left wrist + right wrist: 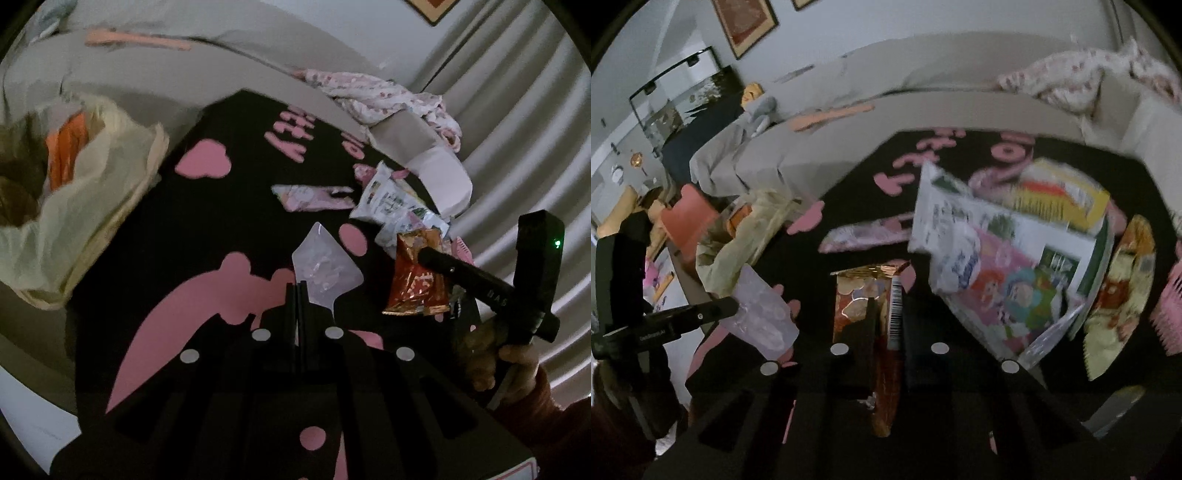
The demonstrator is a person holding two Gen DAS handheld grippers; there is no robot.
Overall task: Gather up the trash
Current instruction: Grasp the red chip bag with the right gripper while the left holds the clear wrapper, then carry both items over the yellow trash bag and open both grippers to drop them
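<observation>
- Over the black-and-pink blanket [207,229], left gripper [298,291] pinches a clear plastic wrapper [325,266], jaws pressed together on its edge.
- Right gripper [886,306] clamps a red-gold snack wrapper [864,291]; wrapper stands between the fingers.
- Trash bag [92,206] sits left, apart.

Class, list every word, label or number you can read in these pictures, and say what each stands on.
"DAS": side of the right claw, rest unclear.
Pink letters on the black cloth: upside down, unreadable.
Barcode on the red wrapper: digits too small.
White packet print: blurred.
</observation>
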